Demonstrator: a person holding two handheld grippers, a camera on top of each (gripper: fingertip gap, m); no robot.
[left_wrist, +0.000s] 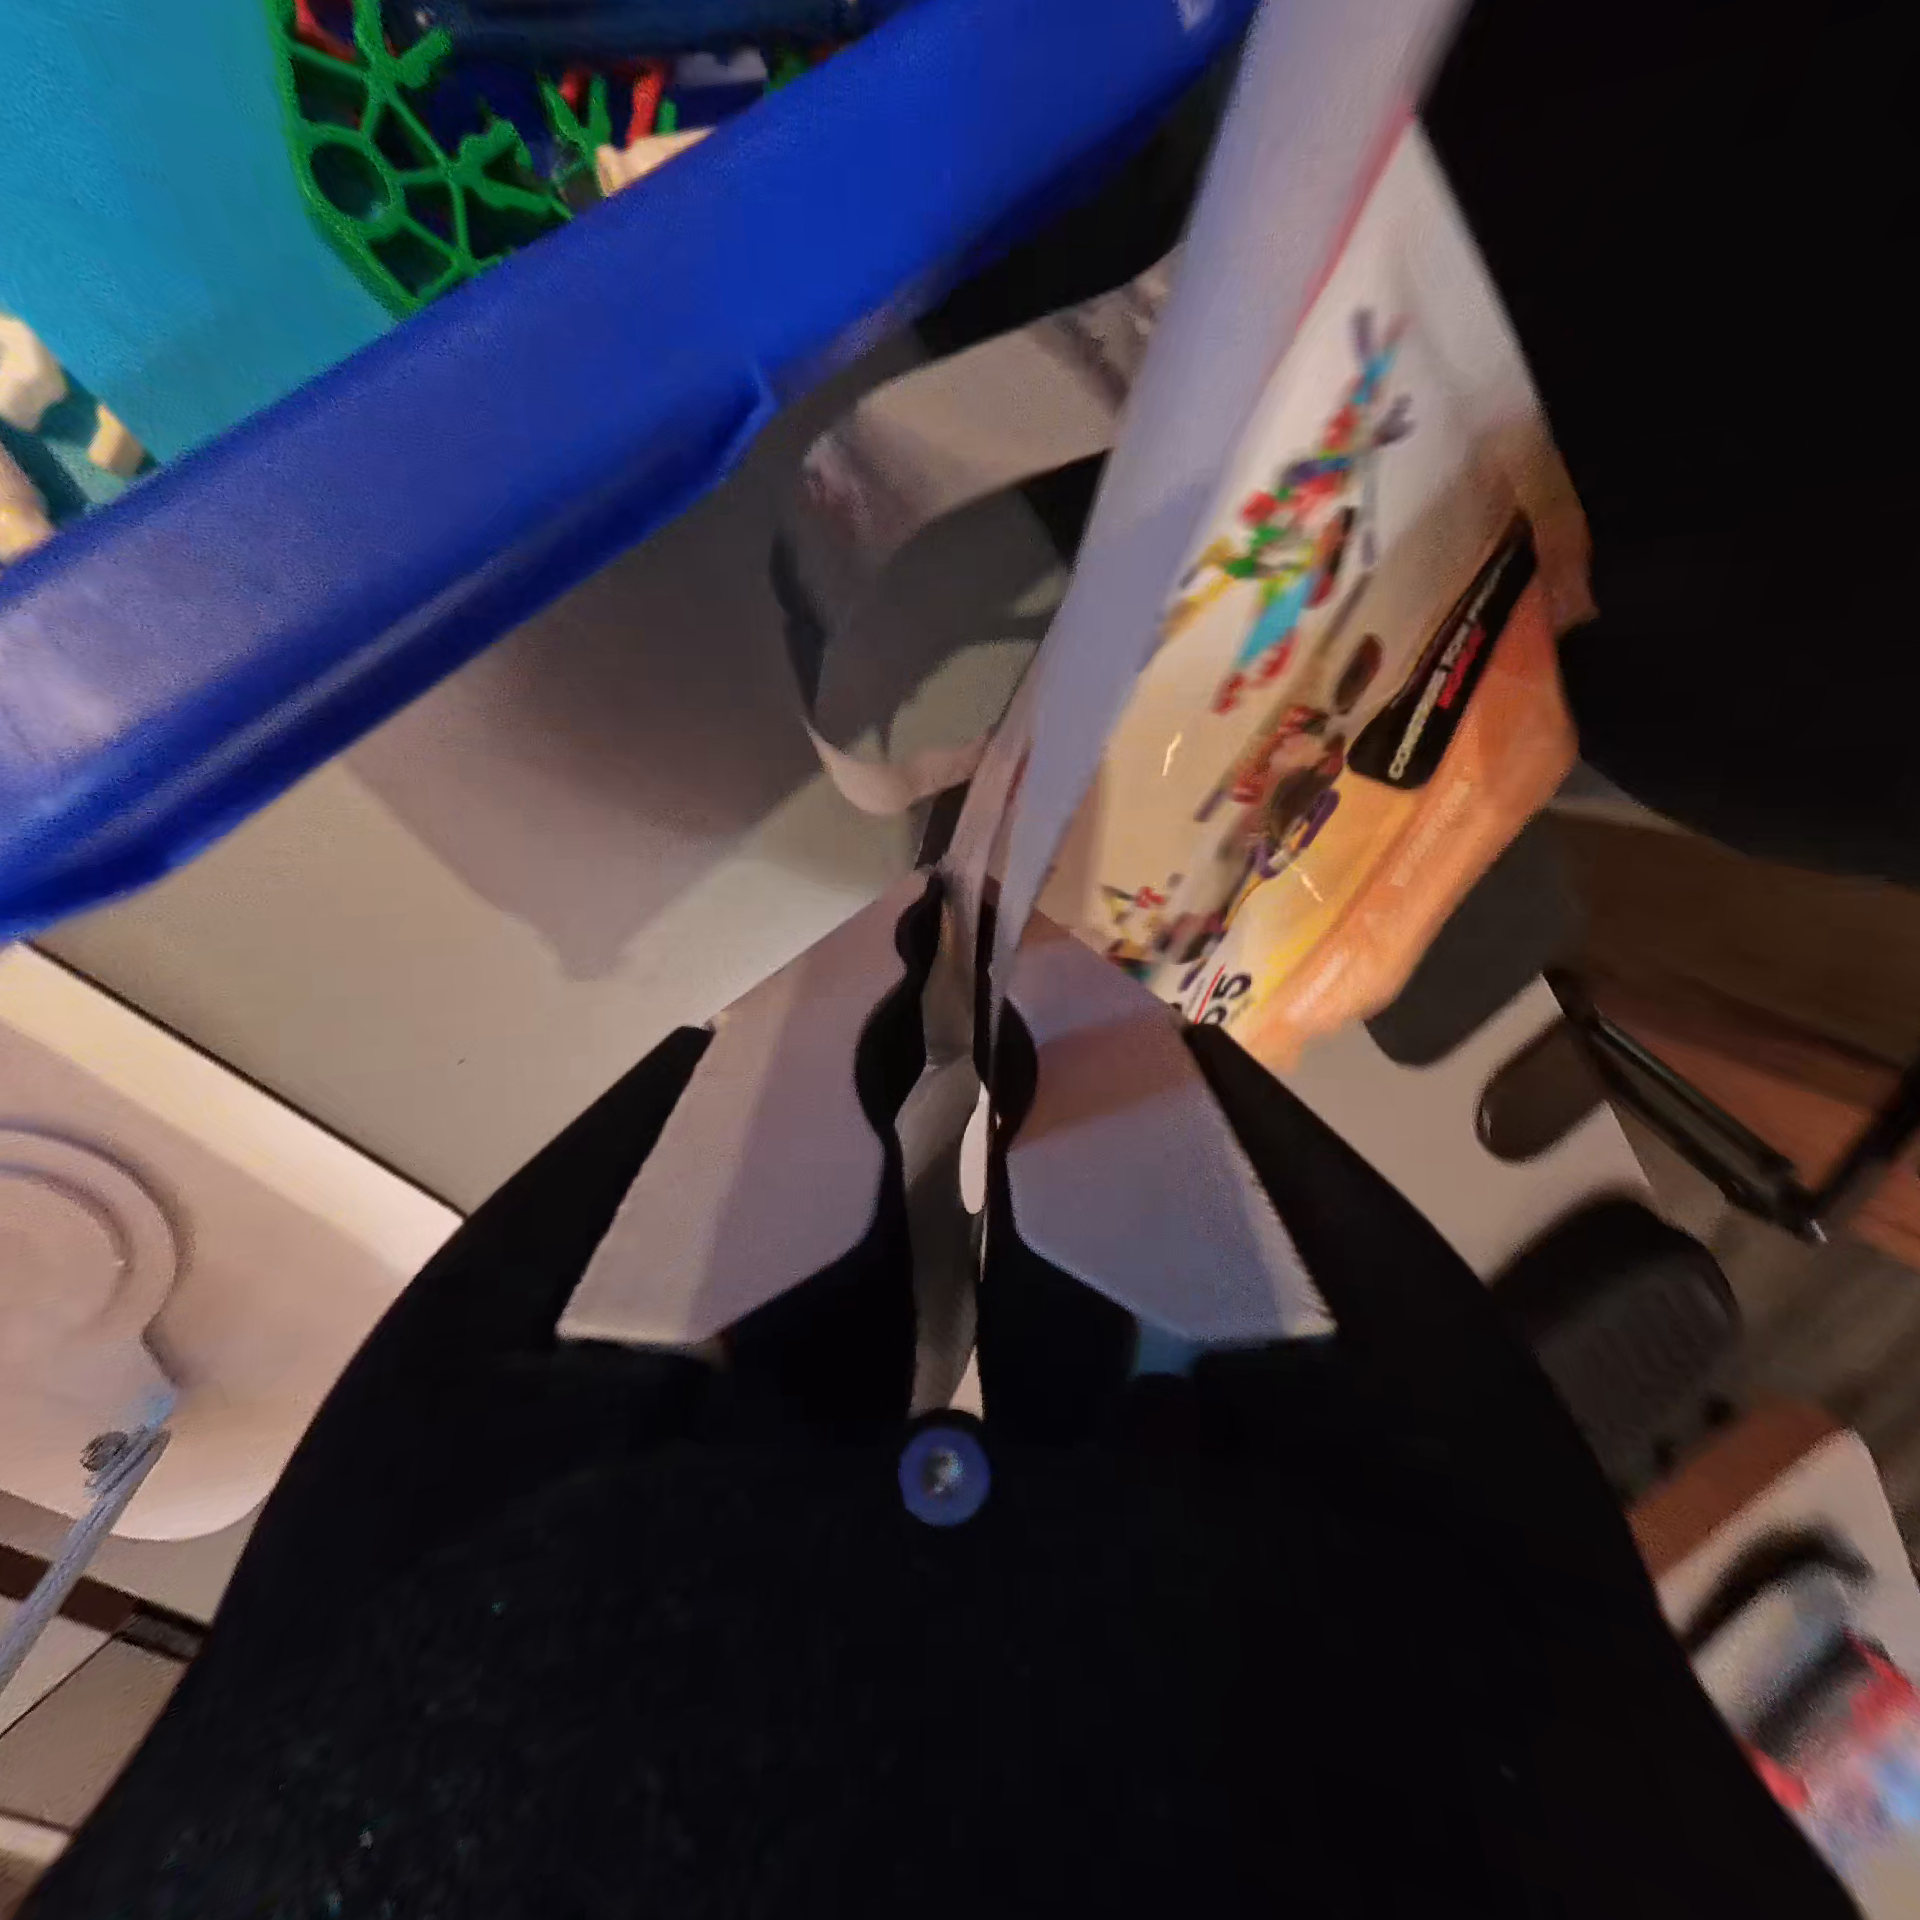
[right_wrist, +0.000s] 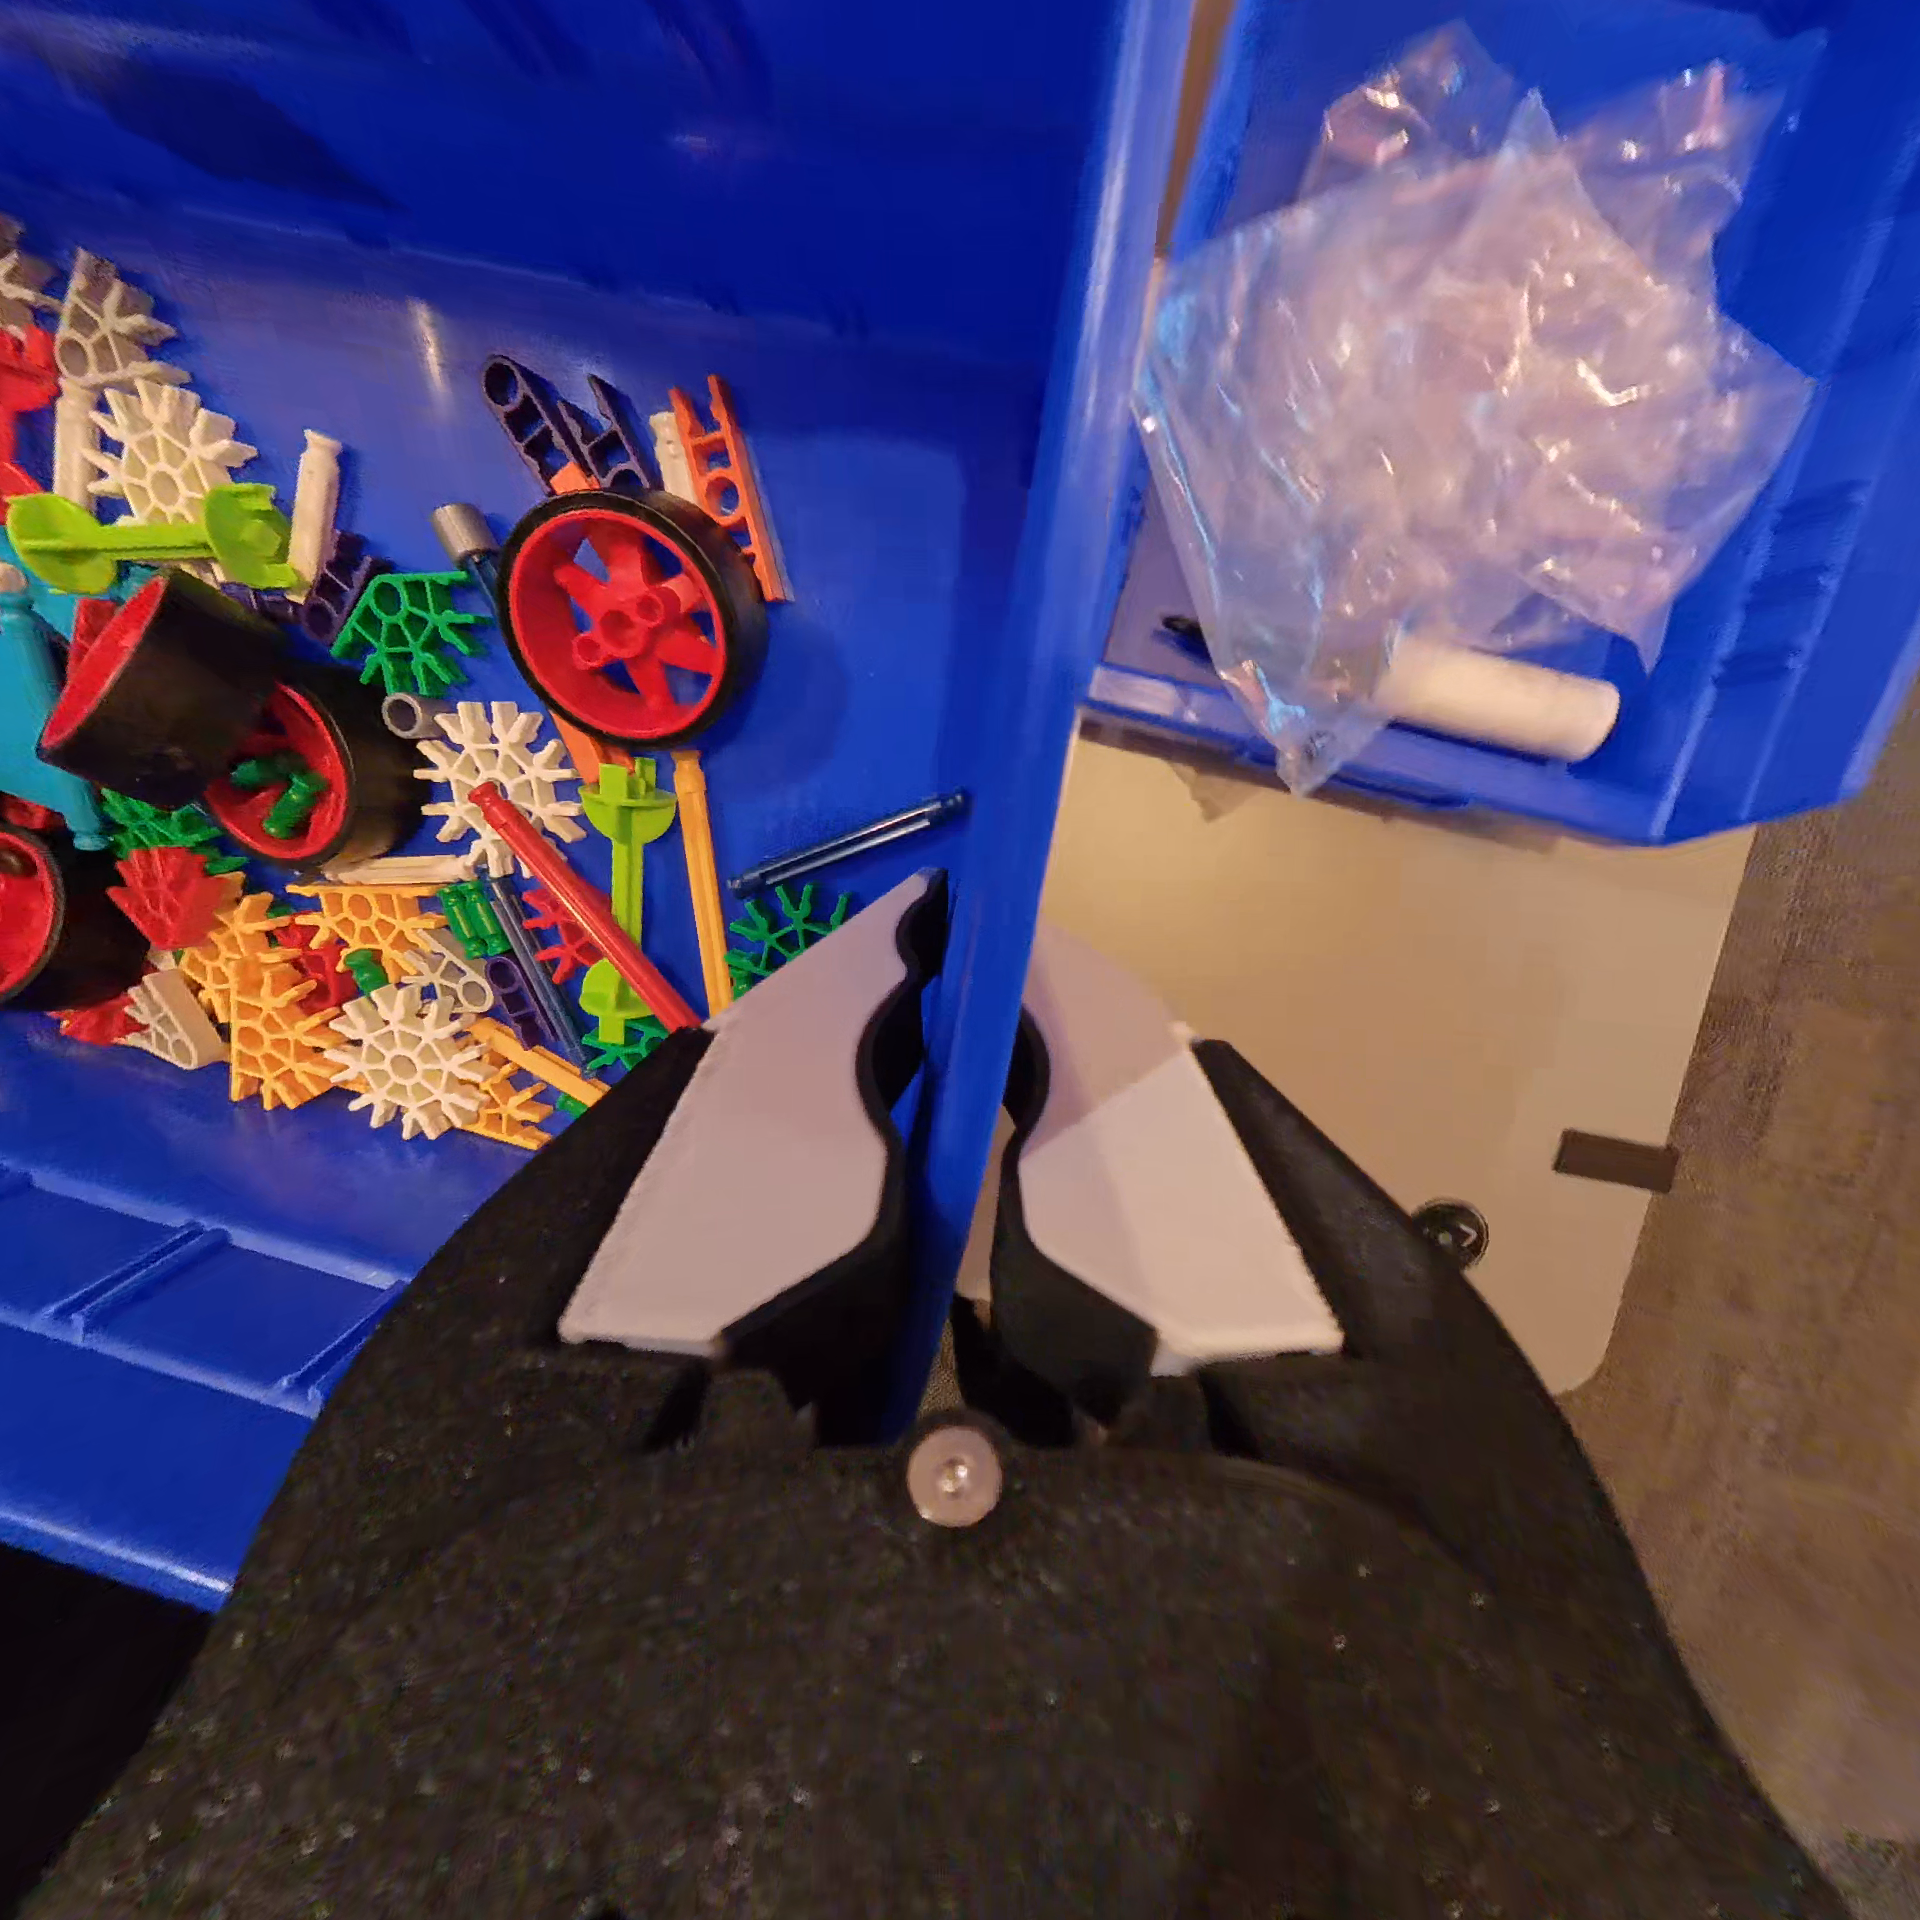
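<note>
Blue bin (right_wrist: 582, 208): toy parts (right_wrist: 416, 790) heaped inside at left | lid (right_wrist: 1818, 436): right, carries clear bag (right_wrist: 1455, 395) | right gripper (right_wrist: 971, 966): jaws clamped on bin's right wall | left gripper (left_wrist: 961, 966): jaws pinching booklet (left_wrist: 1299, 623), beside bin rim, over pale surface (left_wrist: 468, 883)

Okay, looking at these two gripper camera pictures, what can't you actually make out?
- Left wrist view: motion blur smears the printed booklet held by the left gripper.
- Right wrist view: the crumpled clear plastic bag hides most of the white roll.
- Right wrist view: the right gripper hides the blue bin wall lower down.
</note>
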